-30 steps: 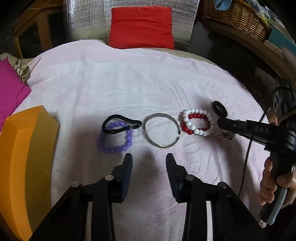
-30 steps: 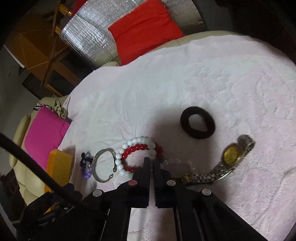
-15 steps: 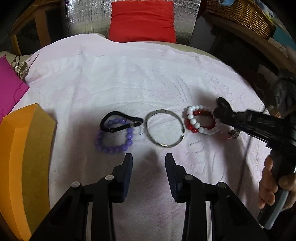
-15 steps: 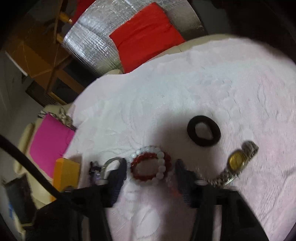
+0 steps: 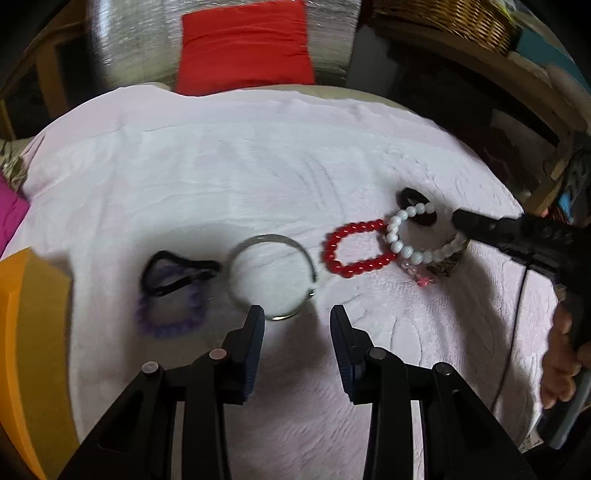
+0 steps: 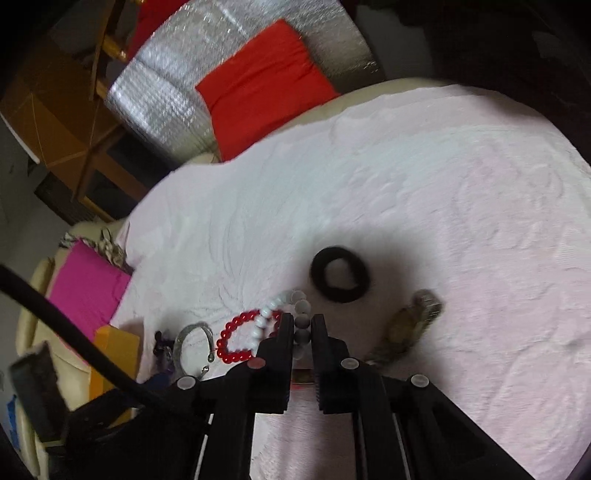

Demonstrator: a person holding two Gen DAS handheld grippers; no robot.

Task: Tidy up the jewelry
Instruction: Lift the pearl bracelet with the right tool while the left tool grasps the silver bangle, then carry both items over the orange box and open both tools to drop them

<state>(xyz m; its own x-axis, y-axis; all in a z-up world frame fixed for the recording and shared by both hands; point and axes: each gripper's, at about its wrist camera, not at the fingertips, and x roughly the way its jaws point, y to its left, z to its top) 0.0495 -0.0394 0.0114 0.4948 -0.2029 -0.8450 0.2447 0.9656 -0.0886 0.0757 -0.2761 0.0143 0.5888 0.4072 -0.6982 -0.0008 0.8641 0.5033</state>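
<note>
On the pale pink towel (image 5: 258,166) lie a purple bead bracelet (image 5: 168,314) under a black hair tie (image 5: 177,273), a silver bangle (image 5: 271,275) and a red bead bracelet (image 5: 354,247). My right gripper (image 6: 300,325) is shut on the white bead bracelet (image 5: 413,236), lifted off the red one. A black scrunchie (image 6: 340,275) and a gold watch (image 6: 410,325) lie beside it. My left gripper (image 5: 295,317) is open and empty, just in front of the bangle.
An orange box (image 5: 26,332) stands at the left edge. A pink pad (image 6: 86,291) lies beyond it. A red cushion (image 5: 243,44) on a silver mat and a wicker basket (image 5: 443,18) are at the back.
My right gripper opened around the white and red bracelets, then shut on the white one and pulled it right, away from the red one. My left gripper shifted right, toward the bangle.
</note>
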